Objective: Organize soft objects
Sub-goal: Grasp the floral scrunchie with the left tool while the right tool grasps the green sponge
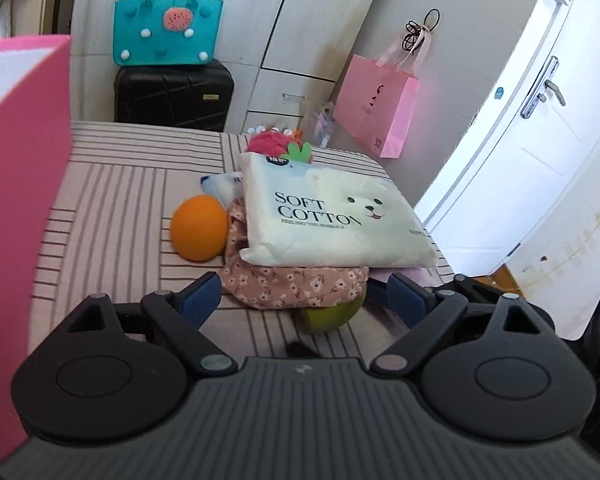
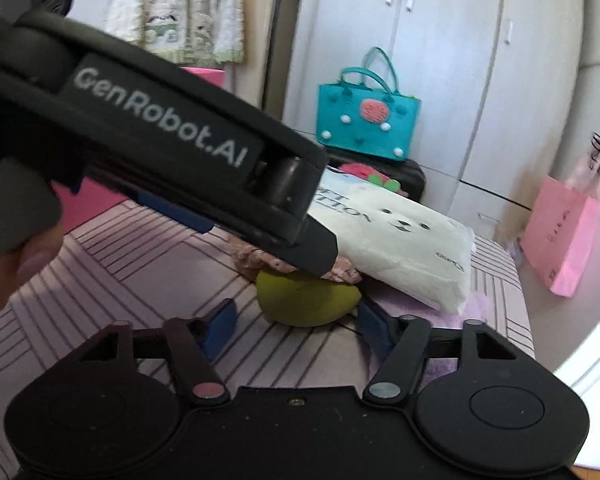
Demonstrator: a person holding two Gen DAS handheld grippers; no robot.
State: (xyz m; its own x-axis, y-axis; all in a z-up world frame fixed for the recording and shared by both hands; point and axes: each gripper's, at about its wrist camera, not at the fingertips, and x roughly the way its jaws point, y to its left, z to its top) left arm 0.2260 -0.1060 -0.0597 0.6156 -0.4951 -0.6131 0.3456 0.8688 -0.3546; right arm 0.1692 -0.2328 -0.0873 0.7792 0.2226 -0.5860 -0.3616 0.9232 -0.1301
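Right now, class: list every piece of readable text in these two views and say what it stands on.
"SOFT COTTON": white tissue pack.
Small line beneath it: too small to read.
"GenRobot.AI": side of the left gripper.
Pink paper bag: logo and code too blurred to read.

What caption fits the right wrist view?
Open tongs approach a green ball beneath floral cloth and a cotton pack.

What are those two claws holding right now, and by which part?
Nothing yet. The right gripper straddles the green ball without pressing; the left gripper stands open.
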